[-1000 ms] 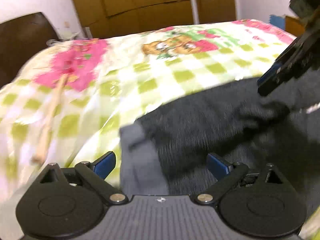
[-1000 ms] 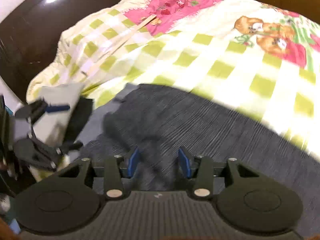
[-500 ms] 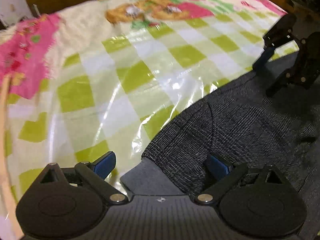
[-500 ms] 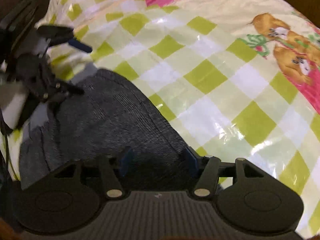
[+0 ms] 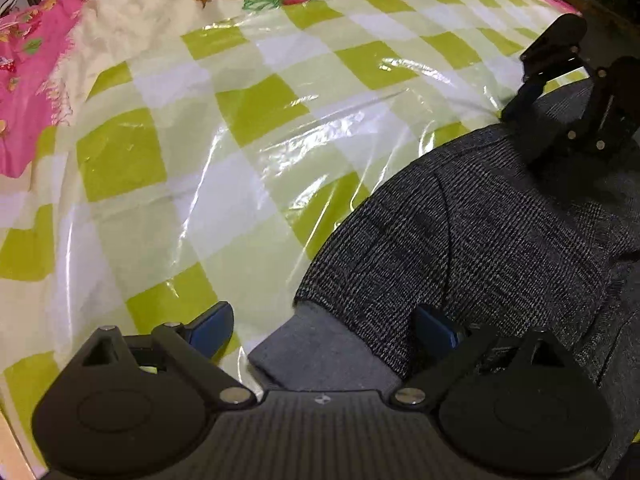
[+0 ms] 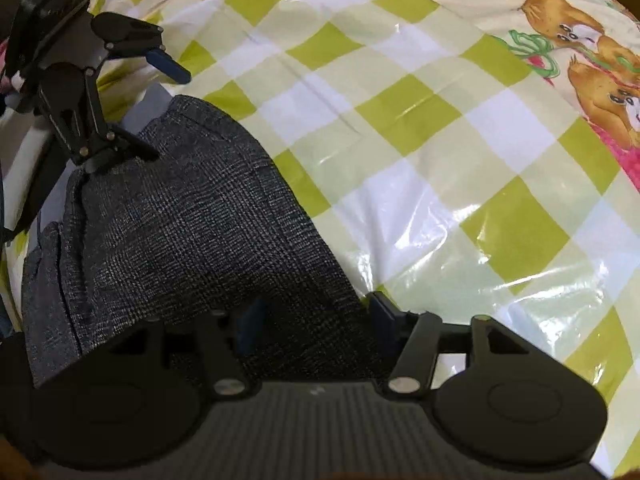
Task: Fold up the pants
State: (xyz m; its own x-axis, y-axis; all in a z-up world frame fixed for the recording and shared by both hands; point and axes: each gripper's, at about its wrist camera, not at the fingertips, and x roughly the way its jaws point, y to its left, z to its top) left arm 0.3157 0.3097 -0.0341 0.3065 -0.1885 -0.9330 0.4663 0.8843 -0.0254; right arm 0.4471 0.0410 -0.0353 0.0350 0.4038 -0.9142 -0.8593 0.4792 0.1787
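Currently your left hand-held gripper (image 5: 320,330) and right hand-held gripper (image 6: 316,316) stand apart, straddling the pants (image 5: 480,232) at 6 o'clock; folding looks partly done.

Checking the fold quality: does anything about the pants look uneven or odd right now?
Yes. At the near corner of the pants, a plain lighter grey layer sticks out past the dark woven edge, between the left gripper's open fingers, so the layers are not flush.

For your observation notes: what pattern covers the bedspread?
Green-and-white checks on the bedspread, clearest in the left wrist view.
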